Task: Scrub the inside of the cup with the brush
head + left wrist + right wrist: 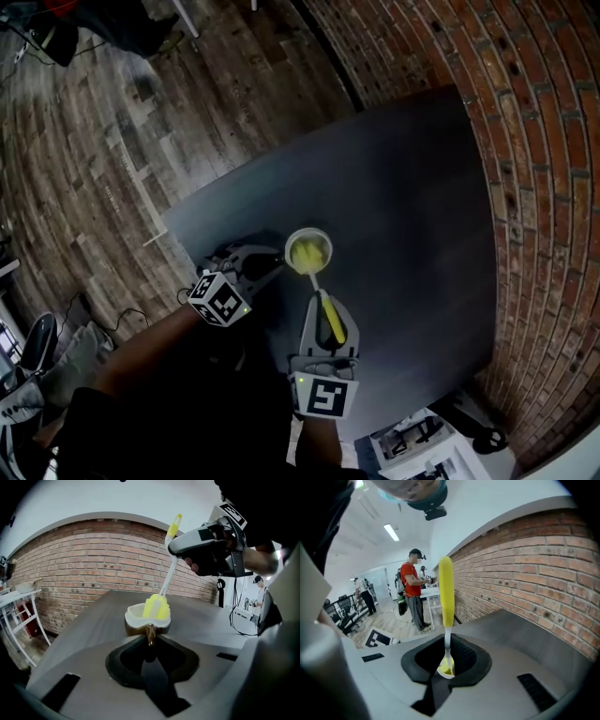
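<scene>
Cup (325, 240) stands mid-table (412, 206), handle pinched in the closed left gripper (270, 268); right gripper (326, 302) clamps the brush (332, 323) just nearer, shaft running far-left, head already inside.

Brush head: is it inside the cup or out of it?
Inside: the yellow brush head sits within the cup and its white rim in the head view.

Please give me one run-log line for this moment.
left gripper: shut on cup handle | right gripper: shut on brush | brush head: inside cup
</scene>
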The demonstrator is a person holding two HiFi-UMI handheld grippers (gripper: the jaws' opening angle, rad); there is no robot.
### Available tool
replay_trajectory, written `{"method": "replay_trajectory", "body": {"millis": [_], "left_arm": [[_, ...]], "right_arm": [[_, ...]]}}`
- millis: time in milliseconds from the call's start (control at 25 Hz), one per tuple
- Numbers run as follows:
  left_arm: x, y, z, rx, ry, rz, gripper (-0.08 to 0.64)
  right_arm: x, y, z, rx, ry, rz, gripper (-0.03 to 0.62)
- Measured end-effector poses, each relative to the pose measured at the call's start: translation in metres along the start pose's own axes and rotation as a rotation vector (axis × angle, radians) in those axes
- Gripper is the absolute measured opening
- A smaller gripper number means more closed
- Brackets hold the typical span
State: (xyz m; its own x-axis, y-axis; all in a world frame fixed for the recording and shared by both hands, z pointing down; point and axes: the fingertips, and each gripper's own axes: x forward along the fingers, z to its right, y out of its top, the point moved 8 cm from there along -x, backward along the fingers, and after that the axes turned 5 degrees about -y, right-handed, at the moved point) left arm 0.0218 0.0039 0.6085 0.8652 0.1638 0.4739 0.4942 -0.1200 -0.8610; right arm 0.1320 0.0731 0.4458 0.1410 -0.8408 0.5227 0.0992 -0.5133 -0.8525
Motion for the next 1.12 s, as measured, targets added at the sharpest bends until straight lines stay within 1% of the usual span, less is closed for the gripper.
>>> {"method": "replay_trajectory", "body": {"millis": [120,200,240,360,400,440,480,560,600,720,760,800,880,960,1120], "left_arm": [[-0.007,-0.003,-0.005,-0.005,0.004,-0.002,0.081],[-0.01,-0.005,-0.008,-0.005,0.002,-0.002,0.081],[-0.01,-0.005,-0.009,-0.007,-0.001,0.0,0.081],[-0.01,-0.004,-0.01,-0.022,-0.005,0.009,0.081],[-0.009,-0.004,-0.009,-0.024,-0.005,0.009,0.081],[-0.008,-0.004,-0.008,-0.023,-0.004,0.008,0.081],[-0.007,-0.004,-0.007,-0.02,-0.002,0.007,0.081],[-0.005,-0.004,-0.005,-0.016,0.001,0.007,0.081],[-0.005,-0.004,-0.005,-0.014,0.004,0.009,0.081],[-0.005,-0.005,-0.005,-0.012,0.011,0.014,0.081],[-0.005,-0.005,-0.005,-0.012,0.013,0.014,0.081],[-0.005,-0.005,-0.004,-0.012,0.014,0.015,0.081],[-0.005,-0.005,-0.004,-0.012,0.015,0.016,0.081],[-0.005,-0.006,-0.004,-0.012,0.015,0.017,0.081],[-0.005,-0.006,-0.004,-0.015,0.019,0.02,0.081]], "right_arm": [[0.0,0.003,-0.009,-0.034,-0.005,-0.028,0.054],[0.001,0.002,-0.011,-0.087,-0.032,-0.03,0.054],[0.002,0.0,-0.012,-0.141,-0.045,-0.031,0.055],[0.002,-0.005,-0.014,-0.391,-0.039,-0.036,0.061],[0.002,-0.007,-0.014,-0.435,-0.045,-0.015,0.066],[0.003,-0.009,-0.015,-0.454,-0.053,0.015,0.067],[0.004,-0.011,-0.015,-0.454,-0.059,0.051,0.069],[0.008,-0.012,-0.015,-0.406,-0.061,0.115,0.069],[0.011,-0.012,-0.015,-0.354,-0.056,0.14,0.066],[0.021,-0.012,-0.015,-0.12,-0.038,0.191,0.052],[0.023,-0.012,-0.014,-0.064,-0.035,0.203,0.051],[0.025,-0.012,-0.014,-0.03,-0.032,0.214,0.051],[0.026,-0.012,-0.011,0.001,-0.019,0.232,0.051],[0.026,-0.011,-0.007,0.018,0.019,0.237,0.051],[0.022,-0.008,-0.001,0.054,0.115,0.192,0.052]]}}
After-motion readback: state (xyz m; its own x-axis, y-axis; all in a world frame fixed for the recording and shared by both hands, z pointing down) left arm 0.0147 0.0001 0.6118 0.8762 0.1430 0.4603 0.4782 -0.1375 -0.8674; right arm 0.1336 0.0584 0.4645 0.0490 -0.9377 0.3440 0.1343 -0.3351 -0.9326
